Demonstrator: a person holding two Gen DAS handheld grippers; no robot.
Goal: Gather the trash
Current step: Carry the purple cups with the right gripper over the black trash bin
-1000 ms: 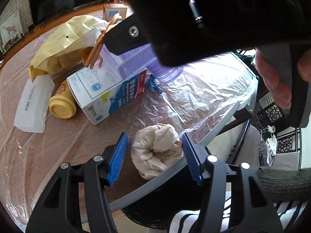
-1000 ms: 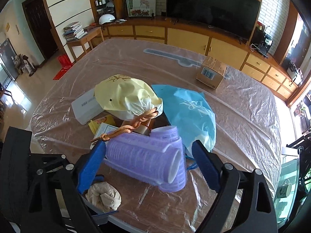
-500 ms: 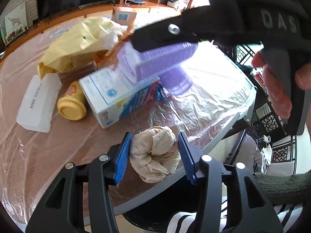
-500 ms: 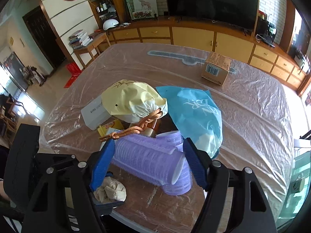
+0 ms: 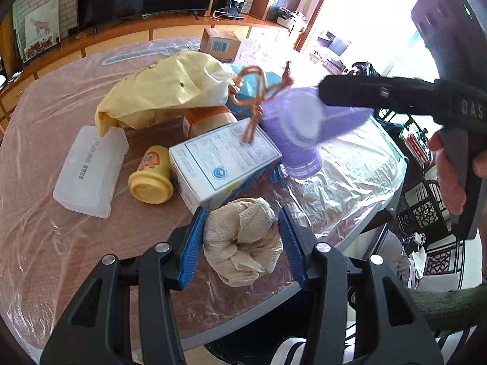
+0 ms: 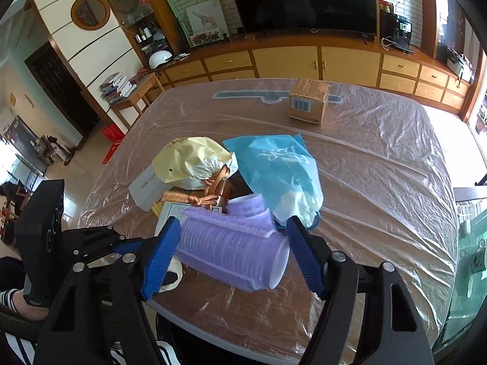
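Note:
My left gripper (image 5: 240, 240) is shut on a crumpled beige paper wad (image 5: 242, 240) just above the table's near edge. My right gripper (image 6: 232, 251) is shut on a purple hair roller (image 6: 231, 248) and holds it above the table; a second purple roller (image 6: 249, 206) stands on end behind it. In the left wrist view the held roller (image 5: 313, 118) hangs over the standing one (image 5: 299, 159), with the right gripper's black body to the right.
On the plastic-covered table (image 6: 380, 164) lie a yellow drawstring bag (image 5: 170, 91), a blue plastic bag (image 6: 280, 164), a white-blue carton (image 5: 225, 161), a yellow cup on its side (image 5: 150, 176), a clear plastic case (image 5: 89, 167) and a cardboard box (image 6: 309, 102). A dark bin opening (image 5: 252, 343) sits below the edge.
My left gripper has closed onto the paper wad and lifted it slightly. My right gripper has closed on the purple roller and raised it, swinging it to the right.

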